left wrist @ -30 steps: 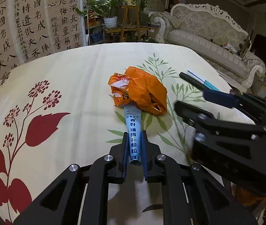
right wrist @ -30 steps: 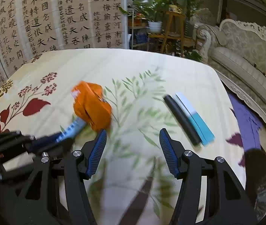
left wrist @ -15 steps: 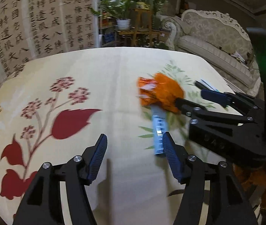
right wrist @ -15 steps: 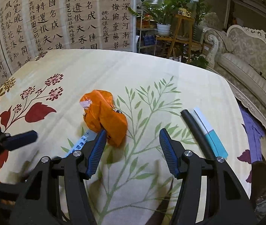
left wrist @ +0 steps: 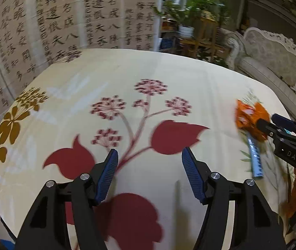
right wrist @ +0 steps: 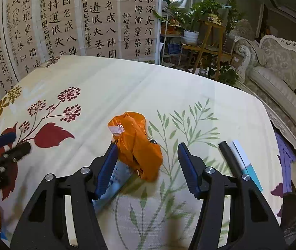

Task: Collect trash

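Our left gripper [left wrist: 149,166] gapes empty over the desk's [right wrist: 127,83] red flowers. Our right gripper [right wrist: 146,159], released, straddles the orange wrapper [right wrist: 136,145] mid-desk; closing carelessly could miss the blue sachet [right wrist: 112,185] tucked beneath.

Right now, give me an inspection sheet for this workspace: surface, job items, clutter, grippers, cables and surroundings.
Surface: floral tablecloth covers the table.
Job's things: crumpled orange wrapper lies on the cloth; blue sachet lies touching it, partly behind a right finger.
Clutter: black stick beside a white and teal strip, near the right edge.
Grippers: left gripper open, jaws just opened, nothing between them; right gripper open, the wrapper lies ahead between its fingers, not gripped.
Cables: nothing seen.
Surroundings: calligraphy screen, potted plants, sofa.
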